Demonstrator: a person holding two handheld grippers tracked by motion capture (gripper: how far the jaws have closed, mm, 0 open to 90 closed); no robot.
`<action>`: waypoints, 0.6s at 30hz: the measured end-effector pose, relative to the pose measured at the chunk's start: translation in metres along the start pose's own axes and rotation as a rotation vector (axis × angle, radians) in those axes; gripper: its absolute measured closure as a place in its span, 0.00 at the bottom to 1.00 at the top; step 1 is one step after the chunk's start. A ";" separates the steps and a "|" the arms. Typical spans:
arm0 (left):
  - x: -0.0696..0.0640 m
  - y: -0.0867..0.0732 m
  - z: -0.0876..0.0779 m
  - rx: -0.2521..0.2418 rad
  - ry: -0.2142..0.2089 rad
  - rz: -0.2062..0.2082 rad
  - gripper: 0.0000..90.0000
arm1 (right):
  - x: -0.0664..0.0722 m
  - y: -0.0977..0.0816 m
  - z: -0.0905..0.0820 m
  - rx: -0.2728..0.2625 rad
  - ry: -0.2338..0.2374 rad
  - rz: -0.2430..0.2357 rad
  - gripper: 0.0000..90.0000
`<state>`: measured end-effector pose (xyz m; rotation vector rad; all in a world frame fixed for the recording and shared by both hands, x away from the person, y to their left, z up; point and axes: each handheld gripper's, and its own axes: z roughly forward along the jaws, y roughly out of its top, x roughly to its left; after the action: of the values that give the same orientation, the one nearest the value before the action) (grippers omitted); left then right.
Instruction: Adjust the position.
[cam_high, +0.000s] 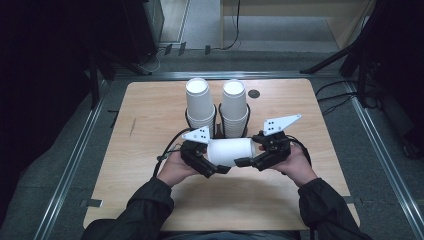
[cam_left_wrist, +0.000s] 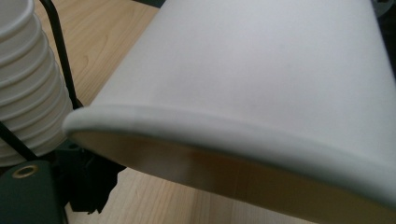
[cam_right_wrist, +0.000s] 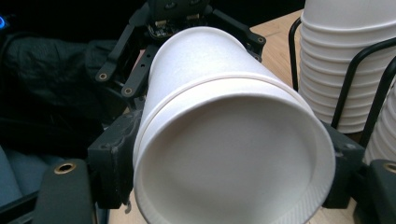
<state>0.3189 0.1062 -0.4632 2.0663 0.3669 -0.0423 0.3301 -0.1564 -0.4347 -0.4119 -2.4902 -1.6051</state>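
Both hands level — each claw (cam_high: 220, 167) (cam_high: 246, 161) clasps the sideways paper cup (cam_high: 231, 150).

The cup (cam_high: 231, 151) is plain white, cream inside its mouth. Behind it, two stacks of cups (cam_high: 216, 107) are white too, in a black wire rack (cam_high: 218, 113). The table (cam_high: 150, 125) is pale wood-grain.

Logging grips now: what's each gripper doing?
Left gripper: shut on the paper cup's rim.
Right gripper: shut on the cup's base end.
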 end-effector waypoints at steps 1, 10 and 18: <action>0.001 0.000 0.000 0.012 -0.007 0.000 0.12 | 0.000 0.000 0.000 0.006 -0.001 -0.004 0.27; 0.003 0.005 -0.001 0.078 -0.015 0.011 0.14 | 0.000 -0.001 0.003 0.056 0.001 0.019 0.25; 0.007 0.006 -0.013 0.108 0.011 -0.008 0.14 | 0.001 -0.005 0.002 0.119 -0.044 0.016 0.20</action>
<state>0.3259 0.1162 -0.4529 2.1727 0.3874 -0.0564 0.3277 -0.1562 -0.4393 -0.4548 -2.5916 -1.4474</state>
